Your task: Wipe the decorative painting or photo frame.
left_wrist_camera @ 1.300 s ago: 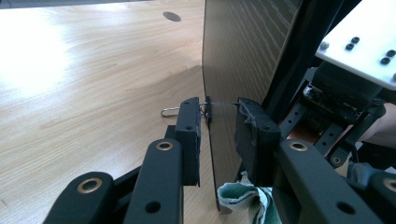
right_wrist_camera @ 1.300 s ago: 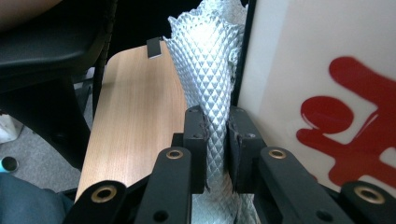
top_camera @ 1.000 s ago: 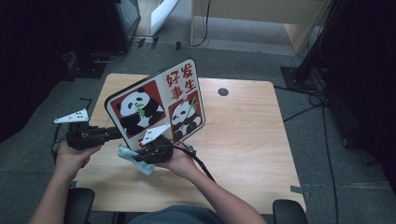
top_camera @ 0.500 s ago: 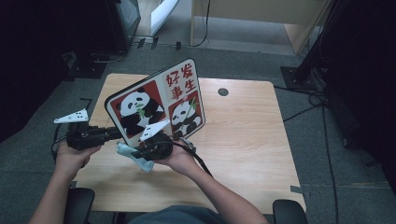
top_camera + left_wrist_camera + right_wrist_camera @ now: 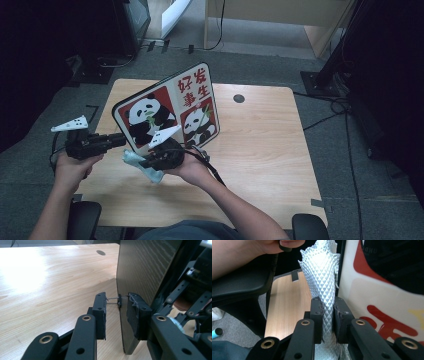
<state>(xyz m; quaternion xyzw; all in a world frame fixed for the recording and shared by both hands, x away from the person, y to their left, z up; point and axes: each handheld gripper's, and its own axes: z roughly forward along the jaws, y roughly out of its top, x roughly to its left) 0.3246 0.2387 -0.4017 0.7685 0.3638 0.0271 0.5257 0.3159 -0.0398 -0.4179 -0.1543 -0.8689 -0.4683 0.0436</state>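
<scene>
A person sits at a wooden table [image 5: 260,150], a gripper in each hand, wiping an upright panda board [image 5: 167,112] with a cloth.

At the left, the left gripper [image 5: 117,140] reaches level to the board's left edge. In the left gripper view its jaws straddle that thin dark edge [image 5: 121,315]: the right pad seems to rest on the board, while the left pad stands off, joined to the edge by a thin pin or wire. The grip looks loose, so it should firm up before any hard rubbing, or the board may tip.

Toward the middle, the right gripper [image 5: 150,162] has its jaws narrow, pinching a pale quilted cloth [image 5: 320,277] just beside the printed face near the bottom edge. To wipe well, press the cloth flat against the face and stroke away from the braced edge.
</scene>
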